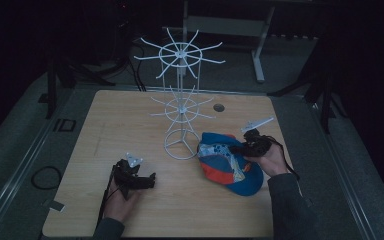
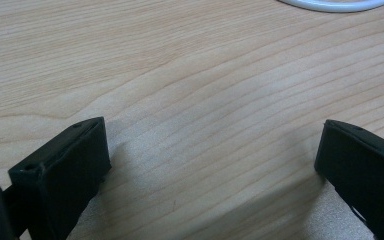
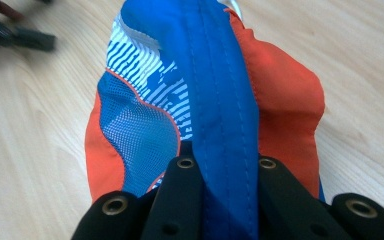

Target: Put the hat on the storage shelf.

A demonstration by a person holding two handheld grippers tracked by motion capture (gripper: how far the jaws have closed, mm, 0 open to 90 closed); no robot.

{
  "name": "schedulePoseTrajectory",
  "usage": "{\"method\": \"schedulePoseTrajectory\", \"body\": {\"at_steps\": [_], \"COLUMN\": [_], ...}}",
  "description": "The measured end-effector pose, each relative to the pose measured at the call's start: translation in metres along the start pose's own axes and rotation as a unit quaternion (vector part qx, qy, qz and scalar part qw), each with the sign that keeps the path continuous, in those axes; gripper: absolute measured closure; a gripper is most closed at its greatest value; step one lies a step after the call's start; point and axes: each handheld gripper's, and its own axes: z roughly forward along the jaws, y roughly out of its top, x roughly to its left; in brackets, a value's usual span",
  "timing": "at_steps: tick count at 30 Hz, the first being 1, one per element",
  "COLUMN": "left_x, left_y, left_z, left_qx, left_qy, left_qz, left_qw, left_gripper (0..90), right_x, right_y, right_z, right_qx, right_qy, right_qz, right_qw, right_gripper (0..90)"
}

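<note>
A blue, orange and white cap point(image 1: 225, 162) lies on the wooden table point(image 1: 130, 120) at the right, beside the foot of a white wire display stand point(image 1: 181, 100). My right gripper point(image 1: 237, 149) is shut on the cap point(image 3: 210, 100), its two black jaws pinching a blue band of fabric point(image 3: 227, 165). Low over the table's near left part, my left gripper point(image 1: 150, 180) is open, pointing right. In the left gripper view its jaws stand wide apart over bare wood point(image 2: 205, 100), my left gripper point(image 2: 212, 155) holding nothing.
The stand's round base ring point(image 1: 181, 145) rests mid-table, and its edge shows at the top point(image 2: 335, 5) of the left gripper view. A small dark hole point(image 1: 218, 107) sits in the tabletop behind it. Dark floor and metal frames surround the table.
</note>
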Motion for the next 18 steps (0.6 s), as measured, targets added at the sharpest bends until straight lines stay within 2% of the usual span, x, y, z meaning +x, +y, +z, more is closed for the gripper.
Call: {"method": "schedulePoseTrajectory", "body": {"at_steps": [7, 8, 15, 18], "left_x": [0.000, 0.000, 0.000, 0.000], "left_y": [0.000, 0.000, 0.000, 0.000], "left_z": [0.000, 0.000, 0.000, 0.000], "left_qx": [0.000, 0.000, 0.000, 0.000], "left_qy": [0.000, 0.000, 0.000, 0.000], "left_qz": [0.000, 0.001, 0.001, 0.001], "left_qw": [1.0000, 1.0000, 1.0000, 1.0000], "left_gripper": [1.4, 1.4, 1.4, 1.4], "right_x": [0.004, 0.005, 0.007, 0.007], "right_y": [0.000, -0.002, -0.006, -0.009], "right_z": [-0.017, -0.023, -0.034, -0.042], "right_qx": [-0.038, -0.051, -0.076, -0.093], "right_qy": [0.009, 0.012, 0.020, 0.032], "right_qz": [0.001, 0.002, 0.003, 0.005], "right_qw": [0.9993, 0.9986, 0.9969, 0.9952], "right_gripper": [88.5, 88.4, 88.4, 88.3]}}
